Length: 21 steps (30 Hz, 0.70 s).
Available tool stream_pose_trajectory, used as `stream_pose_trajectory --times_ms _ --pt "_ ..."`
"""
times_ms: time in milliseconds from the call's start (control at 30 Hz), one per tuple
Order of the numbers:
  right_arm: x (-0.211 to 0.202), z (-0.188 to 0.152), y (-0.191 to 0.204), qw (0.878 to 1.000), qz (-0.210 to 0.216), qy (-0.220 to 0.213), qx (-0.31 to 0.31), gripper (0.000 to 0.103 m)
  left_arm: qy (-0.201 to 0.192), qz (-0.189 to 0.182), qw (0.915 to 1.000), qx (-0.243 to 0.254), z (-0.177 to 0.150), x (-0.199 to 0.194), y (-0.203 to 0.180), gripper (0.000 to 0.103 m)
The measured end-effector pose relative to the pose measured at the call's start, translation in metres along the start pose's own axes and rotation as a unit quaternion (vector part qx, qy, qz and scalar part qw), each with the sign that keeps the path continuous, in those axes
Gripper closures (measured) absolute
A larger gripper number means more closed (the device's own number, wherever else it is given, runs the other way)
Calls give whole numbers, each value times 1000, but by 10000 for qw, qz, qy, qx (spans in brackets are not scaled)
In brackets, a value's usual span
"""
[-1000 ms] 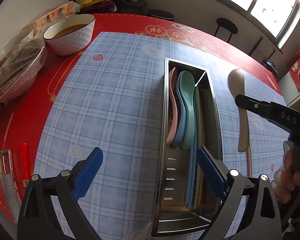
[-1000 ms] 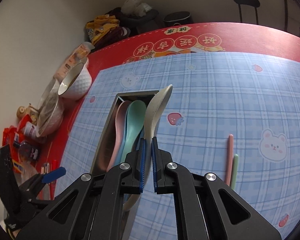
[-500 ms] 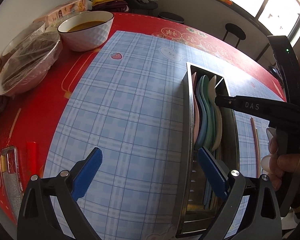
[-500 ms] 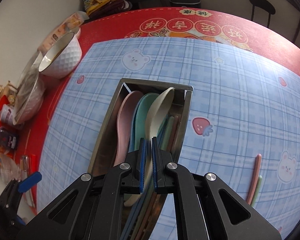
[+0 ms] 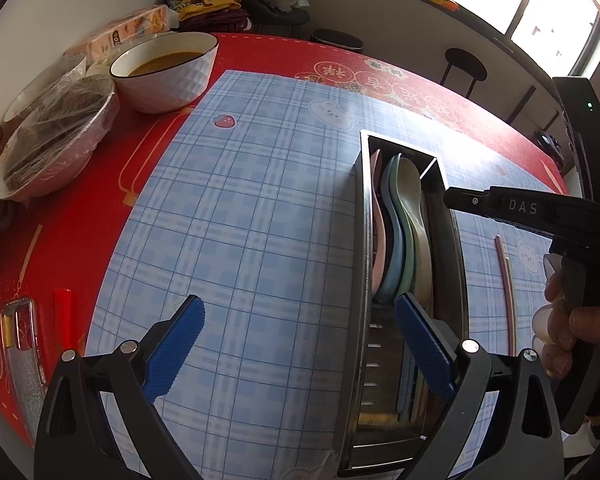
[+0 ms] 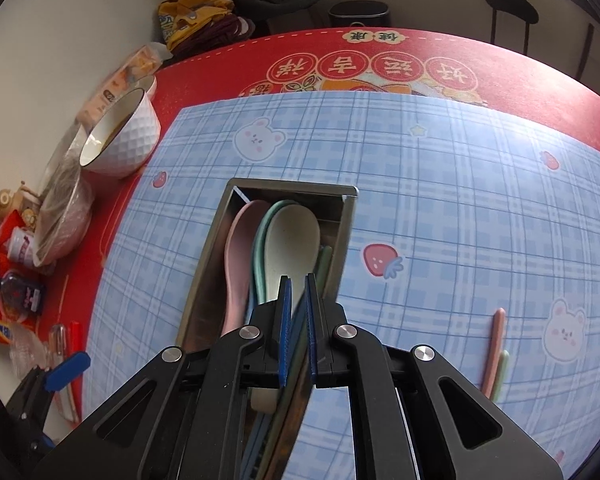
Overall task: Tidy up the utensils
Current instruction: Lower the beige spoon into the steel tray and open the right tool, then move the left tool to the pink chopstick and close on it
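A steel utensil tray lies on the blue checked mat. Pink, blue and green spoons lie in it, with a beige spoon on top beside them. My right gripper hovers over the tray with its jaws slightly apart around the beige spoon's handle; the spoon rests in the tray. My left gripper is open and empty, low at the tray's near end, its right finger over the tray. Two chopsticks, pink and green, lie on the mat right of the tray.
A white bowl of soup and a film-covered bowl stand at the left on the red tablecloth. A lighter and a clear case lie near the left edge. Snack packets sit further left in the right wrist view.
My right gripper carried the beige spoon left over the tray and lowered it onto the other spoons. Its jaws have parted a little. My left gripper shifted slightly left.
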State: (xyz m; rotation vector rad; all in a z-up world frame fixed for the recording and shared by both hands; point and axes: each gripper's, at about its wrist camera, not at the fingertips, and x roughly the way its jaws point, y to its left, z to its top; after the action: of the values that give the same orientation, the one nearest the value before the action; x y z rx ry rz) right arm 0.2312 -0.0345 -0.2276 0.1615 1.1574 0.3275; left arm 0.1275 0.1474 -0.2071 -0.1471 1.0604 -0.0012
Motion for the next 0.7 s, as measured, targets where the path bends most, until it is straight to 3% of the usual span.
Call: stream_pose_trajectory --times_ms 233,300,333,367,533,700 --pt "-30 -34 -45 9993 149 -65 330 95 -70 113 9995 302 0 -9 -31 9" --pt "-41 -45 -60 9987 211 -132 452 84 -92 128 9991 383 -1 -12 -42 9" --pt "-46 -49 -66 9984 197 -195 501 67 -97 134 9990 421 -2 -13 -47 9" --pt "-53 -54 -74 9980 171 -288 544 57 -103 140 9988 459 -2 -14 -53 9" --pt "-74 -73 -111 9962 34 -406 768 57 -128 140 9973 706 -8 -20 -86 9" --pt "-85 -100 -151 9933 -60 -342 1100 47 -143 78 9949 994 -17 -23 -125 9"
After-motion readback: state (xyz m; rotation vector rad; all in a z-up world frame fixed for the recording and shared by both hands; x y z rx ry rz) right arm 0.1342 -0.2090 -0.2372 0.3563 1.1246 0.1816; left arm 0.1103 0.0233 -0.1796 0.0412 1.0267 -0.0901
